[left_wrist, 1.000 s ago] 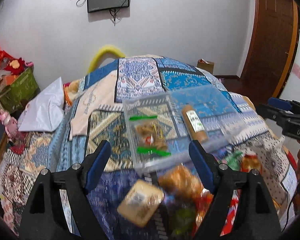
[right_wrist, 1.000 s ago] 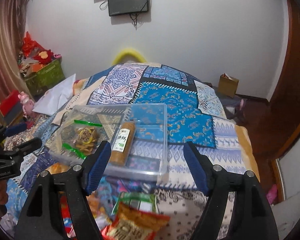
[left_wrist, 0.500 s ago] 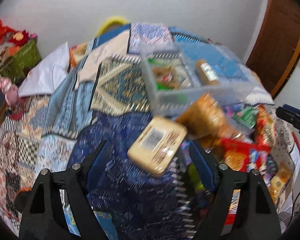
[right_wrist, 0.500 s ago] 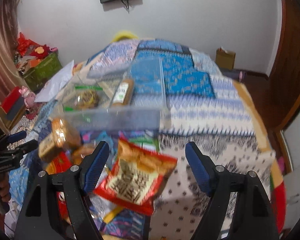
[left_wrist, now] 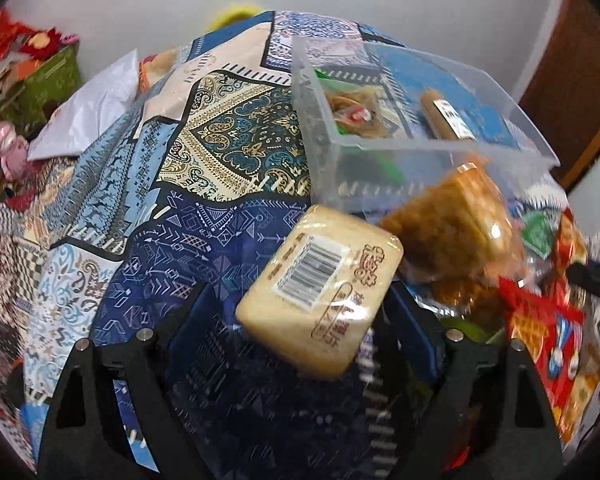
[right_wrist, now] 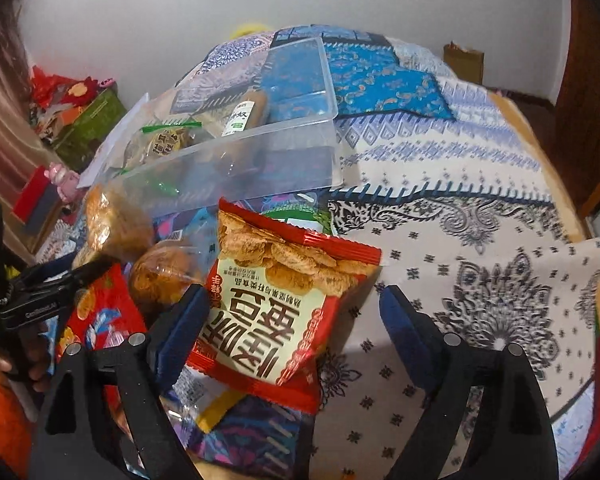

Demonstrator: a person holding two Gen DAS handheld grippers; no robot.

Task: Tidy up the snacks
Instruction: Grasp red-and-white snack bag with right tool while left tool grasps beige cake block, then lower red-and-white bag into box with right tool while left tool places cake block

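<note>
A clear plastic bin [left_wrist: 432, 148] stands on the patterned bedspread and holds a bag of brown snacks [left_wrist: 352, 110] and a brown tube [left_wrist: 446, 120]; it also shows in the right wrist view [right_wrist: 260, 160]. In front of it lies a pile of snacks. My left gripper [left_wrist: 304, 320] is open around a tan wrapped cake with a barcode [left_wrist: 320, 292]. My right gripper [right_wrist: 296, 316] is open around a red chip bag [right_wrist: 276, 304]. The left gripper also shows in the right wrist view [right_wrist: 40, 296].
Clear bags of fried snacks [left_wrist: 456, 220] and red packets [left_wrist: 540, 344] lie beside the cake. A white pillow [left_wrist: 96, 108] and a green box [left_wrist: 40, 84] sit at the far left. A cardboard box [right_wrist: 464, 60] and a brown door [right_wrist: 588, 80] are at the right.
Both grippers have tilted down and moved closer to the snack pile. The tan cake and the red chip bag now sit between the open fingers.
</note>
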